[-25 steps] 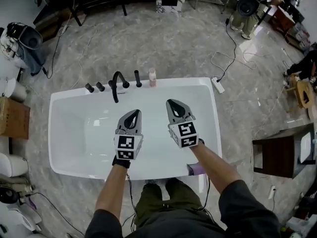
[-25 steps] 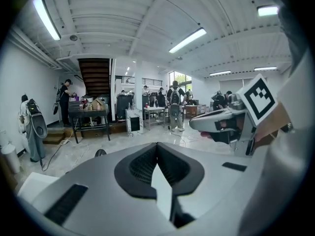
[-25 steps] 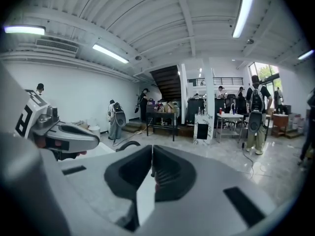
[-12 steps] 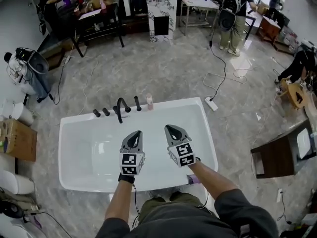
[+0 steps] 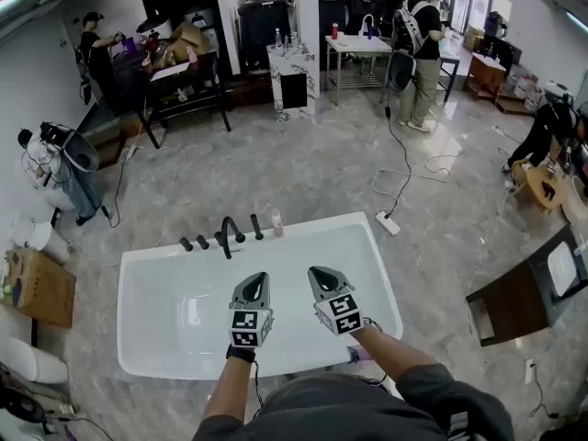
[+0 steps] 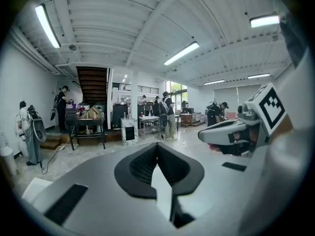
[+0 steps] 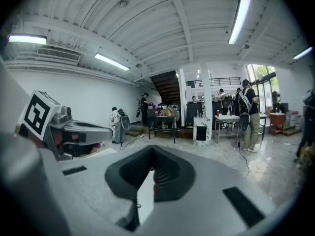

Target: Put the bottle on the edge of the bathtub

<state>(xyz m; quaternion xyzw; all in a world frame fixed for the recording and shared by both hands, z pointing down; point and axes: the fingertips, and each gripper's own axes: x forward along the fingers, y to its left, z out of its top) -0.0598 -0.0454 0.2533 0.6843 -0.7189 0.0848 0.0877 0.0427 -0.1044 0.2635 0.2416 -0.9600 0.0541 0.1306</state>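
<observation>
A small pink bottle (image 5: 276, 223) stands upright on the far rim of the white bathtub (image 5: 323, 230), just right of the black faucet (image 5: 227, 234). Both grippers hover side by side over the near half of the tub, well short of the bottle. My left gripper (image 5: 254, 284) is shut with nothing in it, its pads meeting in the left gripper view (image 6: 157, 147). My right gripper (image 5: 322, 275) is also shut and empty (image 7: 151, 152). Both point level across the room, and each shows at the side of the other's view.
A small purple thing (image 5: 356, 354) sits at the tub's near rim under my right arm. A white power strip (image 5: 387, 223) and cable lie on the marble floor to the right. A dark cabinet (image 5: 519, 301) stands right, a cardboard box (image 5: 37, 288) left. People work at tables far back.
The head view has tipped up, taking in more of the room, so the tub and both grippers sit lower in the picture. The grippers stay side by side, shut. The bottle has not moved.
</observation>
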